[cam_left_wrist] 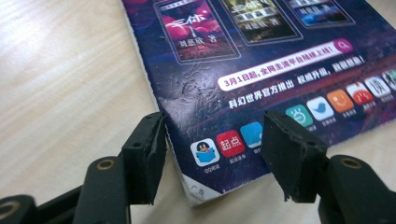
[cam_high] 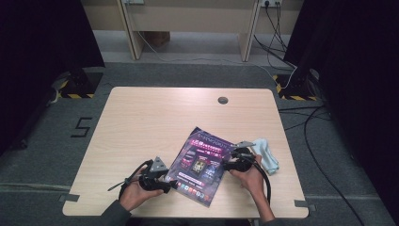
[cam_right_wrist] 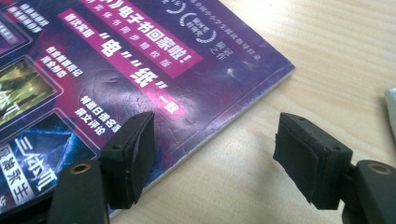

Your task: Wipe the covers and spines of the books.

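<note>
From the high view, a flat magazine (cam_high: 200,165) lies on the pale wooden table (cam_high: 141,127), turned at a slant near the front edge. Its cover is shiny and dark purple with pink strips and small pictures. A soft, crumpled, light blue cloth (cam_high: 266,154) lies on the table just beside the magazine's right side. The left gripper (cam_high: 165,184) sits at the magazine's near left corner, held in the person's left hand (cam_high: 134,194). The right gripper (cam_high: 227,165) sits at the magazine's right edge, held in the right hand (cam_high: 251,178). A small round grey hole cover (cam_high: 223,100) sits near the table's far edge.

From the left gripper view, the two black jaws stand apart with the magazine's (cam_left_wrist: 261,70) corner between them. The left jaw is right at the spine edge and the right jaw is over the cover (its pads look like rough foam). I cannot see them pressing on it. The cover is glossy and a bit wrinkled, with a row of little square signs along the bottom.

From the right gripper view, the jaws are wide apart. One is over the magazine's (cam_right_wrist: 140,60) cover and the other is over bare wood (cam_right_wrist: 336,56). The magazine's edge shows thin stacked pages. A bit of the cloth (cam_right_wrist: 391,112) peeks in at the right.
</note>
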### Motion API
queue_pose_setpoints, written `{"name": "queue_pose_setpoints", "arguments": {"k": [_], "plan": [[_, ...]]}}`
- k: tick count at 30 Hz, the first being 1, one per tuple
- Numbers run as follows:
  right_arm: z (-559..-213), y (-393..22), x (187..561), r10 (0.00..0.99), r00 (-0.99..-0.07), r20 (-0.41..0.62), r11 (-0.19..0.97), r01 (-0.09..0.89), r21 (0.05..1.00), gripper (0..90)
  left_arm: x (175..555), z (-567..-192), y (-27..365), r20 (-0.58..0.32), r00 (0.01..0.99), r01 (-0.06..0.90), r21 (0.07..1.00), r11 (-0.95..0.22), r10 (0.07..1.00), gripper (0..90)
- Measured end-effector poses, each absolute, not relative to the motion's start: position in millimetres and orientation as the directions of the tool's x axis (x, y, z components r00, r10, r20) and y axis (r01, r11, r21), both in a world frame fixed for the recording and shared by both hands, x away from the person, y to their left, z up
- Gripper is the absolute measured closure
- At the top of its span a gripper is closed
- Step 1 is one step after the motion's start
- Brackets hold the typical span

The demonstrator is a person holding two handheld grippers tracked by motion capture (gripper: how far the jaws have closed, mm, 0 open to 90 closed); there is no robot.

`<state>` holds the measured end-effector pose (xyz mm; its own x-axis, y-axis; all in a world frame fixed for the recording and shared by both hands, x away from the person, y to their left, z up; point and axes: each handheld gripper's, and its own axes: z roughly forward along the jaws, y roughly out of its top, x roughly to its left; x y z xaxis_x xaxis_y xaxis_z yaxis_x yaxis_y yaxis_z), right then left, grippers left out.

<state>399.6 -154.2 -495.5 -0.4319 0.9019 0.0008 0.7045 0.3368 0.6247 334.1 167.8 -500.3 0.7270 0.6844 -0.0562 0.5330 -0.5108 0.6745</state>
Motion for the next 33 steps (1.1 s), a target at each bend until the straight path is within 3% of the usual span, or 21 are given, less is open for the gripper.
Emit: {"name": "queue_pose_setpoints", "arguments": {"k": [21,24,33], "plan": [[-497,-154,418,0.902,-0.430,-0.027,0.340,0.671,0.659,34.7,294,-504,144,-0.072,0.808,0.473,0.672,-0.570,0.584,41.5],[-493,-158,418,0.895,-0.443,0.058,0.294,0.683,0.668,33.9,296,-504,147,-0.102,0.800,0.491,0.678,-0.548,0.591,41.3],[-464,-199,410,0.916,-0.396,0.068,0.224,0.643,0.733,26.3,295,-504,146,-0.103,0.809,0.482,0.679,-0.554,0.578,38.8]]}}
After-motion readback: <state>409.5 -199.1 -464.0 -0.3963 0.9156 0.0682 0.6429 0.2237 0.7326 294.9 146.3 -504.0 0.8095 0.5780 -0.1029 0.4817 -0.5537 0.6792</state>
